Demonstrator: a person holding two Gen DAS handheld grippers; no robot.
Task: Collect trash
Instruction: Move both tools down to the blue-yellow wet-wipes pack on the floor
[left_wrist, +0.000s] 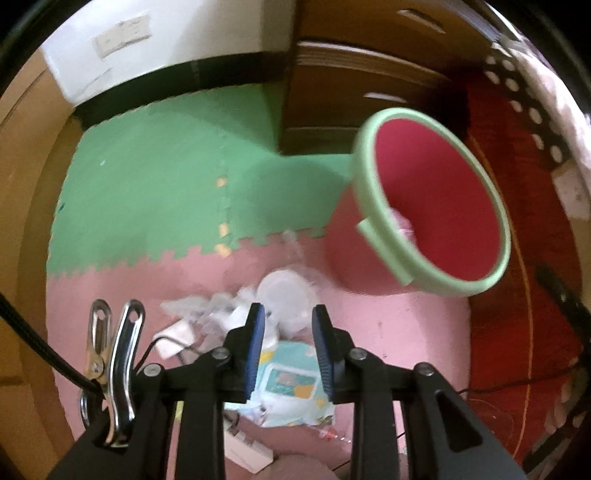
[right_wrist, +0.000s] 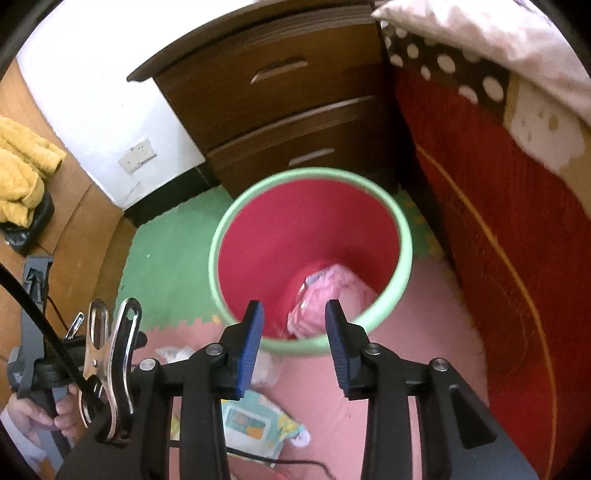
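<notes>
No legible writing: print on pale blue-and-yellow printed plastic packet (left_wrist: 286, 384) too blurred to read. Left tongs (left_wrist: 288, 314) part spread, empty, above packet w/ crumpled white paper scraps (left_wrist: 207, 314) just ahead. Right tongs (right_wrist: 294, 309) spread, empty, over round red plastic bin w/ mint-green rim (right_wrist: 404, 236); pink crumpled bag (right_wrist: 325, 295) inside, half hidden.

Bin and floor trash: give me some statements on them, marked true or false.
1. The bin is red inside with a green rim. True.
2. The bin is empty. False: a crumpled pink wrapper lies in it.
3. The wipes pack is on the pink mat. True.
4. The right gripper holds trash. False: its jaws stand open and empty above the bin.
5. The left gripper grips the white lid. False: its jaws stand open above the pile.
</notes>
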